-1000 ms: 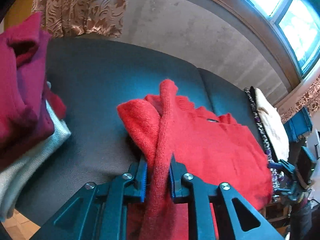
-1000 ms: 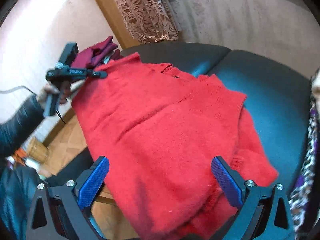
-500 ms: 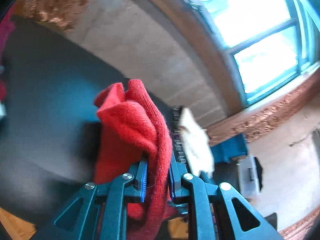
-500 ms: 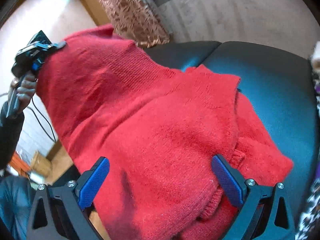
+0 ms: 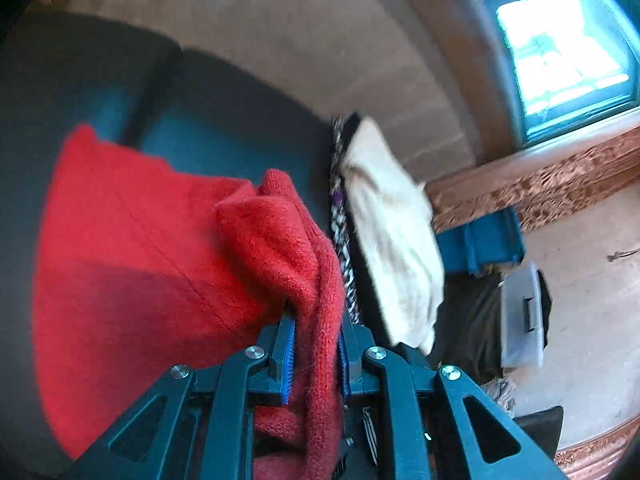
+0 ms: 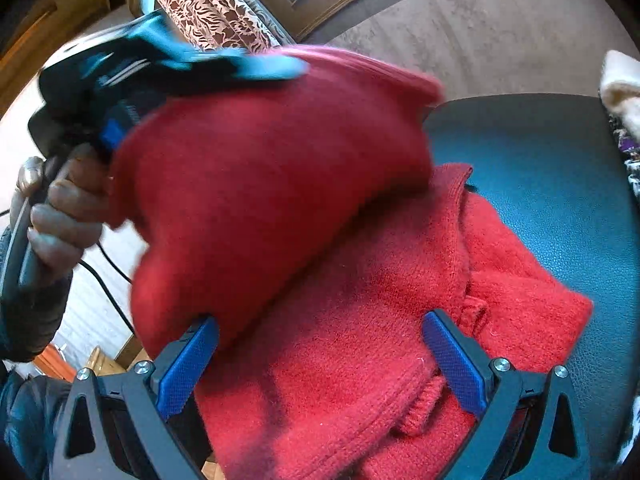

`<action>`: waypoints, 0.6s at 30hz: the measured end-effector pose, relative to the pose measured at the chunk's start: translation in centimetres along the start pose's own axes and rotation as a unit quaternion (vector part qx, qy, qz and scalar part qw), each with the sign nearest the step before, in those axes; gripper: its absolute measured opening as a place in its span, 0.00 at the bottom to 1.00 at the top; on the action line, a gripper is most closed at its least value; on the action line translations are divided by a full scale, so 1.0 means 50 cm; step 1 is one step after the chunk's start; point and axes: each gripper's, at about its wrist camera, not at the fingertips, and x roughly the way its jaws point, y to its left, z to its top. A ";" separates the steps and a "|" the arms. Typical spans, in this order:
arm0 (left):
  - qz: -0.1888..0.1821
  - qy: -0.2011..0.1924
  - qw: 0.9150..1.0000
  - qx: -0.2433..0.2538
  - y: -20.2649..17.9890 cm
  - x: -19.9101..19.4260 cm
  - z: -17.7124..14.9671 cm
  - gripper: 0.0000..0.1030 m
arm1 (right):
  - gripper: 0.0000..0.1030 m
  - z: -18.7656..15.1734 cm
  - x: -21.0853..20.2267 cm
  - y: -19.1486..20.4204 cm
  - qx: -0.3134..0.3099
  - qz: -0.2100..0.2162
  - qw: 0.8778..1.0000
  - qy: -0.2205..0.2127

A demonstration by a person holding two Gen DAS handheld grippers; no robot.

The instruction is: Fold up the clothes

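A red knitted sweater [image 6: 360, 300] lies on the dark sofa seat [image 6: 560, 184]. My left gripper [image 5: 314, 344] is shut on a bunched edge of the red sweater [image 5: 160, 264] and holds that side lifted over the rest of the garment. In the right wrist view the left gripper [image 6: 256, 66], blurred and held in a hand [image 6: 60, 208], carries the raised flap across the sweater. My right gripper [image 6: 320, 360] stands open low over the near part of the sweater, its blue pads [image 6: 188, 364] wide apart and pressing on nothing.
A cream garment [image 5: 392, 248] and patterned cloth [image 5: 340, 224] are piled at the sofa's right end. Beyond it stand a blue box [image 5: 480, 244] and a grey case [image 5: 524, 320] on the floor. A window [image 5: 560, 48] and patterned curtain [image 6: 200, 4] lie behind the sofa.
My left gripper has swung the held sweater edge up and across to the right, folding that side over the body. The right gripper has sunk slightly toward the sweater and stays open.
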 end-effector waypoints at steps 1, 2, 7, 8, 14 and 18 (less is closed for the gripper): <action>0.004 0.009 1.000 0.004 -0.007 0.020 -0.003 0.15 | 1.00 -0.001 0.000 0.001 -0.002 -0.001 1.000 -0.001; 0.010 0.018 1.000 0.010 -0.011 0.043 -0.010 0.15 | 1.00 -0.003 0.000 0.002 -0.003 -0.001 1.000 -0.002; 0.023 0.061 0.998 0.007 -0.013 0.113 -0.027 0.18 | 1.00 -0.011 -0.003 0.008 -0.012 -0.005 1.000 -0.005; 0.025 0.066 0.998 0.000 -0.014 0.113 -0.026 0.20 | 1.00 -0.011 -0.002 0.009 -0.013 -0.007 1.000 -0.004; -0.020 0.074 0.997 0.005 -0.069 0.031 -0.023 0.38 | 1.00 -0.015 -0.026 0.045 -0.040 -0.027 0.998 0.028; -0.074 0.042 0.995 0.042 -0.104 -0.065 -0.023 0.49 | 1.00 -0.033 -0.084 0.065 -0.029 -0.047 0.998 0.032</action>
